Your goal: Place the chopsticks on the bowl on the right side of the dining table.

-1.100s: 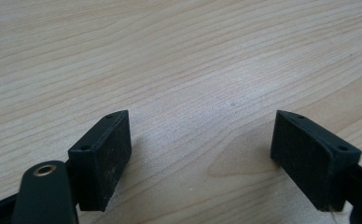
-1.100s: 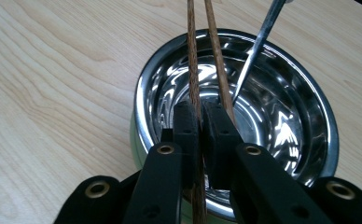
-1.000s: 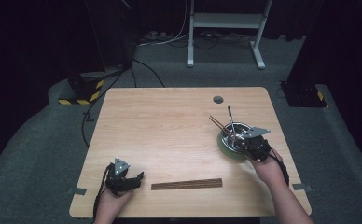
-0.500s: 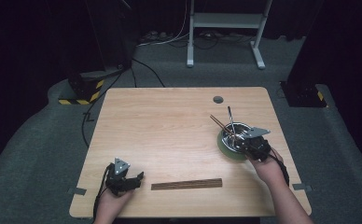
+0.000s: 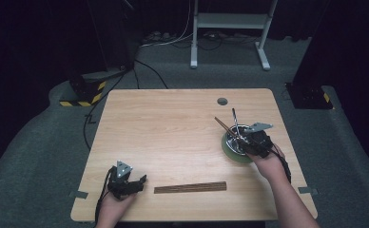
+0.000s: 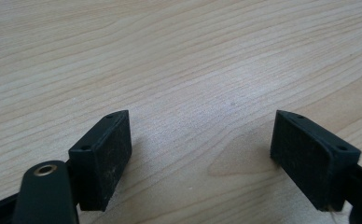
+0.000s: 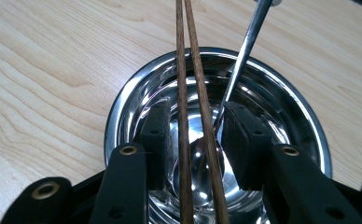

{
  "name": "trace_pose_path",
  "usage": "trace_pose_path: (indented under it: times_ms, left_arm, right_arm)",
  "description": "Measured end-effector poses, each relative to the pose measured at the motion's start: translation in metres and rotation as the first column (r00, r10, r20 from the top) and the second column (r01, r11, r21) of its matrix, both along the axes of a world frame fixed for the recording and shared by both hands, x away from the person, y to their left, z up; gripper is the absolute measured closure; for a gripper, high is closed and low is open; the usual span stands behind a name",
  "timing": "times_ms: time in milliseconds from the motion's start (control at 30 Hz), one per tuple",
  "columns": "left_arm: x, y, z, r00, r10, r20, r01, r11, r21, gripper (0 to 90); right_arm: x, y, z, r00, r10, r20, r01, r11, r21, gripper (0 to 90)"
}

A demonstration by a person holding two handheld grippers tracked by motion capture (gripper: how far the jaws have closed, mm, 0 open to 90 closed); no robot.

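Centre frame: our right gripper, jaws just parting, frees the chopsticks into the bowl; they may tip out; left gripper gapes empty.

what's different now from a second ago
The right tongs have just been opening over the steel bowl: the pair of chopsticks now runs between the pads without being pressed, its ends in the bowl beside the spoon. The left tongs, the second chopstick pair and the bowl stayed put.
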State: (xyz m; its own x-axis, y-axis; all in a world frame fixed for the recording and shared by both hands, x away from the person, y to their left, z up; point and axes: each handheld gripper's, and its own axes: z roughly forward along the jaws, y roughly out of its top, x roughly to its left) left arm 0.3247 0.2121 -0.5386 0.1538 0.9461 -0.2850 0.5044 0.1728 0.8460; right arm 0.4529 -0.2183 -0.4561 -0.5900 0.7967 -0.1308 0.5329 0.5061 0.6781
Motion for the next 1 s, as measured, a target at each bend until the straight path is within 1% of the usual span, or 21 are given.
trace_pose_path:
  times_ms: [67, 133, 267, 300, 333, 367, 467, 500, 767, 800, 833, 867, 933, 1000]
  left_arm:
    - [0.000, 0.000, 0.000, 1.0000, 0.000, 0.000, 0.000, 1.0000, 0.000, 20.5]
    - [0.000, 0.000, 0.000, 1.0000, 0.000, 0.000, 0.000, 1.0000, 0.000, 20.5]
    - [0.000, 0.000, 0.000, 1.0000, 0.000, 0.000, 0.000, 1.0000, 0.000, 20.5]
    - [0.000, 0.000, 0.000, 1.0000, 0.000, 0.000, 0.000, 1.0000, 0.001, 20.5]
    - [0.000, 0.000, 0.000, 1.0000, 0.000, 0.000, 0.000, 1.0000, 0.000, 20.5]
    - [0.000, 0.000, 0.000, 1.0000, 0.000, 0.000, 0.000, 1.0000, 0.001, 20.5]
    - [0.000, 0.000, 0.000, 1.0000, 0.000, 0.000, 0.000, 1.0000, 0.001, 20.5]
    - [0.000, 0.000, 0.000, 1.0000, 0.000, 0.000, 0.000, 1.0000, 0.000, 20.5]
    - [0.000, 0.000, 0.000, 1.0000, -0.003, 0.000, 0.003, 1.0000, 0.005, 20.6]
    - [0.000, 0.001, 0.000, 1.0000, -0.006, -0.001, 0.006, 1.0000, 0.008, 20.6]
    - [0.000, 0.001, 0.000, 1.0000, -0.005, -0.001, 0.005, 1.0000, 0.007, 20.6]
    - [0.000, 0.000, 0.000, 1.0000, -0.003, 0.000, 0.003, 1.0000, 0.003, 20.5]
    - [0.000, 0.000, 0.000, 1.0000, -0.006, -0.001, 0.006, 1.0000, 0.007, 20.6]
    - [0.000, 0.000, 0.000, 1.0000, -0.005, 0.000, 0.005, 1.0000, 0.006, 20.6]
  right_arm:
    - [0.003, 0.003, -0.002, 0.9998, 0.009, -0.018, -0.009, 1.000, -0.008, 65.2]
    - [0.005, 0.005, -0.004, 0.9998, 0.010, -0.015, -0.010, 1.000, -0.029, 67.9]
    - [0.007, 0.009, -0.007, 0.9994, 0.008, -0.033, -0.009, 0.999, -0.038, 73.6]
    - [0.008, 0.009, -0.009, 0.9996, 0.009, -0.028, -0.011, 0.999, -0.046, 75.1]
    - [0.008, 0.009, -0.009, 0.9992, 0.015, -0.036, -0.017, 0.999, -0.050, 76.2]
    - [0.009, 0.009, -0.009, 0.9993, 0.019, -0.034, -0.021, 0.998, -0.054, 76.9]
    - [0.008, 0.008, -0.009, 0.9989, 0.028, -0.038, -0.030, 0.998, -0.050, 77.4]
    - [0.008, 0.008, -0.009, 0.9989, 0.035, -0.030, -0.037, 0.998, -0.057, 77.5]
    - [-0.001, 0.012, -0.009, 0.9948, 0.100, -0.020, -0.101, 0.993, -0.066, 77.6]
    - [-0.002, 0.012, -0.009, 0.9939, 0.107, -0.025, -0.109, 0.992, -0.063, 77.6]
    - [-0.003, 0.013, -0.010, 0.9938, 0.110, -0.014, -0.111, 0.992, -0.067, 77.6]
    - [-0.004, 0.012, -0.009, 0.9931, 0.115, -0.022, -0.116, 0.991, -0.064, 77.6]
    - [-0.005, 0.012, -0.010, 0.9922, 0.123, -0.024, -0.124, 0.991, -0.058, 77.5]
    - [-0.005, 0.012, -0.010, 0.9929, 0.118, -0.015, -0.119, 0.991, -0.055, 77.4]
